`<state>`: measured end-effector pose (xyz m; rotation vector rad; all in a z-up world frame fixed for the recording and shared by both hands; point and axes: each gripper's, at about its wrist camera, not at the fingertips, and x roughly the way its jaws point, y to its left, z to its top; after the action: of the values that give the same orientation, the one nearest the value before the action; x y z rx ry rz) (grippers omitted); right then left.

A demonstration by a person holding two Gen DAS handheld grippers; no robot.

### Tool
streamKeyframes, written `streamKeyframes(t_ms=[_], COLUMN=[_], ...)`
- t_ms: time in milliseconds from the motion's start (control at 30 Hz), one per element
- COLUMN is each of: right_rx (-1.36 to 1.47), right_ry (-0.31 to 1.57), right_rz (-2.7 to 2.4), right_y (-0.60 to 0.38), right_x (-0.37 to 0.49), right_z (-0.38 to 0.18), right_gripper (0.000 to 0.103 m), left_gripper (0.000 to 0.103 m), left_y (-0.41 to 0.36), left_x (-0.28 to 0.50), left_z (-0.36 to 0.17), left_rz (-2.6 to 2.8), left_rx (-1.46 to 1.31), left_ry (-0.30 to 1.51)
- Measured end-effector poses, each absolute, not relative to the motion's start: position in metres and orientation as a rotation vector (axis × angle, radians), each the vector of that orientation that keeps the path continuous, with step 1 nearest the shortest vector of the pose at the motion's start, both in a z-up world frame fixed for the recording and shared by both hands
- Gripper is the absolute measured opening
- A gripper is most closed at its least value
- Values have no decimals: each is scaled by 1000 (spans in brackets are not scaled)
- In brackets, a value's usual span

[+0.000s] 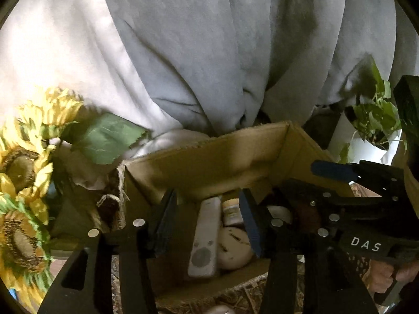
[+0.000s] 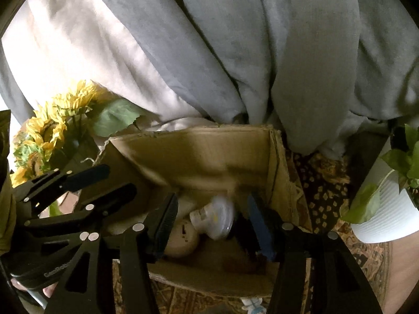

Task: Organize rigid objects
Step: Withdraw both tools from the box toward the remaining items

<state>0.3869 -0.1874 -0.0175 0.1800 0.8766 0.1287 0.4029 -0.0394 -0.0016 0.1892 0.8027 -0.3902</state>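
An open cardboard box (image 1: 209, 157) sits in front of me; it also shows in the right wrist view (image 2: 209, 151). Inside lie a white remote-like device (image 1: 205, 238), a small jar (image 1: 231, 210), and a beige egg-shaped object (image 1: 234, 248), which also shows in the right wrist view (image 2: 183, 240). A white bottle (image 2: 214, 217) is blurred, in the air or tumbling in the box between the right fingers. My left gripper (image 1: 209, 222) is open and empty over the box. My right gripper (image 2: 214, 222) is open above the box; it also shows at the right of the left wrist view (image 1: 337, 180).
Artificial sunflowers (image 1: 23, 183) stand left of the box. A white pot with a green plant (image 2: 385, 209) stands at the right. A grey curtain (image 1: 209, 52) hangs behind. A patterned rug (image 2: 327, 191) lies under the box.
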Motion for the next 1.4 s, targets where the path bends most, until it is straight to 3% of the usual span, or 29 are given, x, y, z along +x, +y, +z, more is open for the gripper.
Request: streamKeyframes(t_ms=[633, 833, 1033, 1267, 1400], right_rx=[121, 91, 79, 57, 62], right_ry=[753, 714, 684, 662, 665], right_rz=[81, 70, 64, 33, 21], right_y=[-179, -176, -172, -167, -167], right_x=[342, 318, 298, 276, 266], right_z=[25, 34, 39, 38, 33], right_gripper=[57, 63, 69, 80, 81], left_gripper=[56, 60, 72, 94, 101], left_y=[-18, -12, -5, 3, 5], left_x=[342, 314, 291, 268, 258], left_z=[31, 37, 37, 29, 24], left_rz=[-228, -192, -175, -145, -136], left_rx=[132, 126, 111, 96, 81], left_ry=[690, 641, 629, 600, 604])
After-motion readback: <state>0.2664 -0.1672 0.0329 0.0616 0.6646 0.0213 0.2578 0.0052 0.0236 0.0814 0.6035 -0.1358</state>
